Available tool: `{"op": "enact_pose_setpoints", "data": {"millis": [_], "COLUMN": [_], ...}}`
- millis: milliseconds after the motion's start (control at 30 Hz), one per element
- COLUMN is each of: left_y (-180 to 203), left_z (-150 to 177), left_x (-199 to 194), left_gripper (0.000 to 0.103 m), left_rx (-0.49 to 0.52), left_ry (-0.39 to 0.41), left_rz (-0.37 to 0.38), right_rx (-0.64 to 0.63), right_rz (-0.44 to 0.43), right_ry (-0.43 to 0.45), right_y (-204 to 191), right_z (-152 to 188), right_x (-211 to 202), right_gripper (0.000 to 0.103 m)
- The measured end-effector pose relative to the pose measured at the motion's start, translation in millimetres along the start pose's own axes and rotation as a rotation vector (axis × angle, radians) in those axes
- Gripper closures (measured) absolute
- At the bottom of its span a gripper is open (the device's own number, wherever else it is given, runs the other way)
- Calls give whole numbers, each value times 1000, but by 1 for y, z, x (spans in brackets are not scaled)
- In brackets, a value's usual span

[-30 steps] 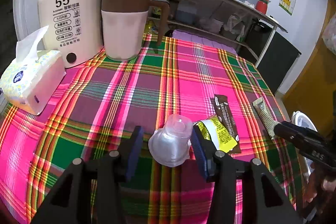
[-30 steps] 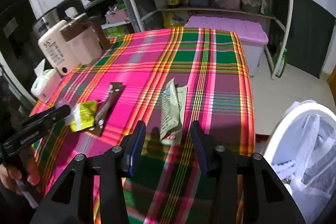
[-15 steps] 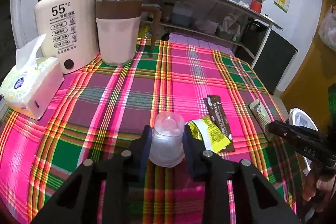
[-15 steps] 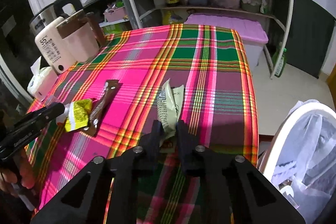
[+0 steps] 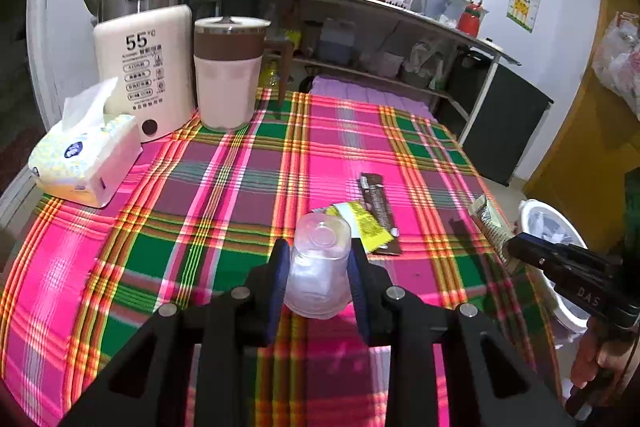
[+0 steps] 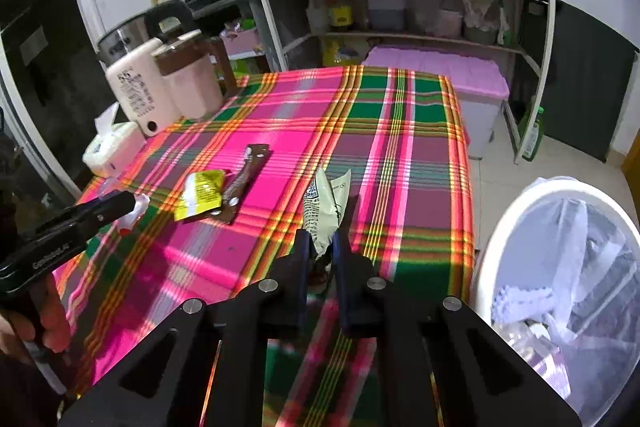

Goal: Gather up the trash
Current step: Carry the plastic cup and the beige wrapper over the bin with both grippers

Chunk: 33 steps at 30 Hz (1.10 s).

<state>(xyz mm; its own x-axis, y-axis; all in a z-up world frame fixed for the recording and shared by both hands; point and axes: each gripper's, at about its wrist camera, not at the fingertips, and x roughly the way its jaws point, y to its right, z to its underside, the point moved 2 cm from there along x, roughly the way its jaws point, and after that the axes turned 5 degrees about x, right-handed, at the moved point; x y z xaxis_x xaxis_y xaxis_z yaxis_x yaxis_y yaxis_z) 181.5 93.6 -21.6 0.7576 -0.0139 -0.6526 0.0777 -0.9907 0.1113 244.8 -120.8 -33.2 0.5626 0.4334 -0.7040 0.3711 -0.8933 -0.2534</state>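
The left gripper (image 5: 318, 269) pinched a clear plastic cup (image 5: 319, 265) between its blue pads, the cup's base pointing forward above the plaid tablecloth (image 5: 224, 187). The right gripper (image 6: 321, 249) was pressed tight on the lower end of a pale green wrapper (image 6: 324, 207), lifted off the cloth. A yellow packet (image 6: 200, 195) and brown wrapper (image 6: 244, 183) lay overlapping between them. A white lined bin (image 6: 560, 291) stood beside the table's right edge.
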Motion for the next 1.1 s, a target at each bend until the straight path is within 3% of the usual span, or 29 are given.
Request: {"op": "enact_pose_setpoints", "data": {"millis": [567,1100], "left_y": [63,112], "left_z": [19,28], "left_x": [-50,-60], "left_gripper": [72,72], "left_rx": [84,147], "left_ry": [19,9], "left_rz": [103,168], "right_rx": [55,84], "right_rz": [-20,0], "right_ry": [78,115], "right_y": [12,28], "right_z": [43,62], "right_x": [-86,-124], "right_gripper": [91,91]}}
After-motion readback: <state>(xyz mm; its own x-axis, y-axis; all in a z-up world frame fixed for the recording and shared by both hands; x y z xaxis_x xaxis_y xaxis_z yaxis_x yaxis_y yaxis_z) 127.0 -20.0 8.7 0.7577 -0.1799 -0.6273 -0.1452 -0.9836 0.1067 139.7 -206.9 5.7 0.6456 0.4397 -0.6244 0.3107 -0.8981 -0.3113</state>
